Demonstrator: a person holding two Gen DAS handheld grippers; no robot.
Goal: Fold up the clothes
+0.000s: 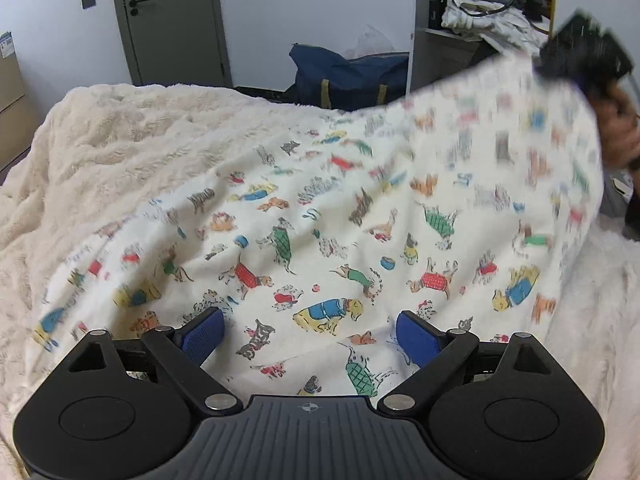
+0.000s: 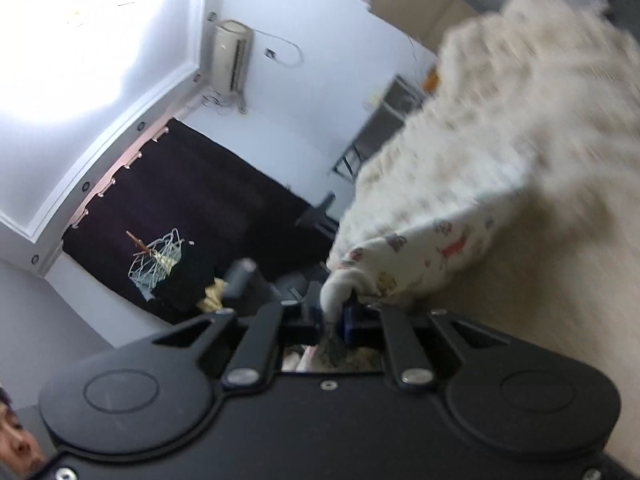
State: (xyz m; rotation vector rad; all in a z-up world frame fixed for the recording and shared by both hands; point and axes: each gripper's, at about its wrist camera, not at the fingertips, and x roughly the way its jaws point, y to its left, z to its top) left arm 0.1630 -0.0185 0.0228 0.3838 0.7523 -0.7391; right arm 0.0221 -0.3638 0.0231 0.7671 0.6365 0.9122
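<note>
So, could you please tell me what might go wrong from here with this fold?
1. The right tongs pinch only a small edge of the dog-print garment, which could slip free mid-swing.
2. The left tongs are open and hold nothing, so the cloth may bunch instead of folding flat.
3. The fluffy blanket underneath could snag and drag.

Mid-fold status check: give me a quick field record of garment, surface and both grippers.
garment: dog-print cloth, white, partly spread, right side lifted
surface: cream fluffy blanket
left gripper: open, above the cloth's near edge, holding nothing
right gripper: shut on a cloth edge, raised, blurred
background: navy bag beyond the bed
</note>
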